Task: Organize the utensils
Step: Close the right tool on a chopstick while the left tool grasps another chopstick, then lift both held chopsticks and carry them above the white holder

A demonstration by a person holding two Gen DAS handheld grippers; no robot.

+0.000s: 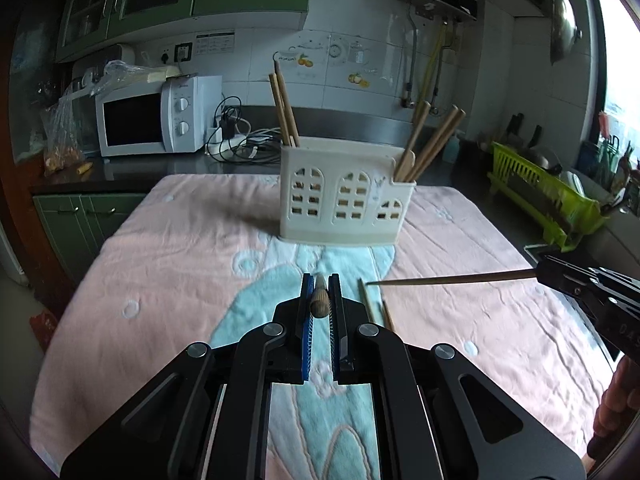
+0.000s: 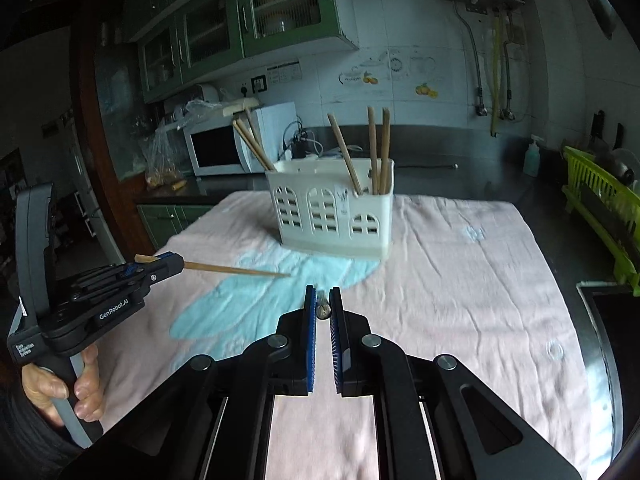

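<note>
A white utensil holder (image 1: 344,204) with arched cut-outs stands on the pink and blue cloth (image 1: 180,248), several wooden chopsticks standing in its end compartments; it also shows in the right wrist view (image 2: 332,216). My left gripper (image 1: 320,292) is shut on a wooden chopstick (image 1: 319,304) seen end-on; in the right wrist view this chopstick (image 2: 236,270) points right above the cloth. My right gripper (image 2: 322,304) is shut on another chopstick (image 2: 322,310), which in the left wrist view (image 1: 456,279) points left. Two loose chopsticks (image 1: 378,308) lie on the cloth.
A white microwave (image 1: 148,120) and cables sit on the dark counter behind. A green dish rack (image 1: 548,196) stands at the right. Green cabinets hang above. A soap bottle (image 2: 532,160) is at the back right.
</note>
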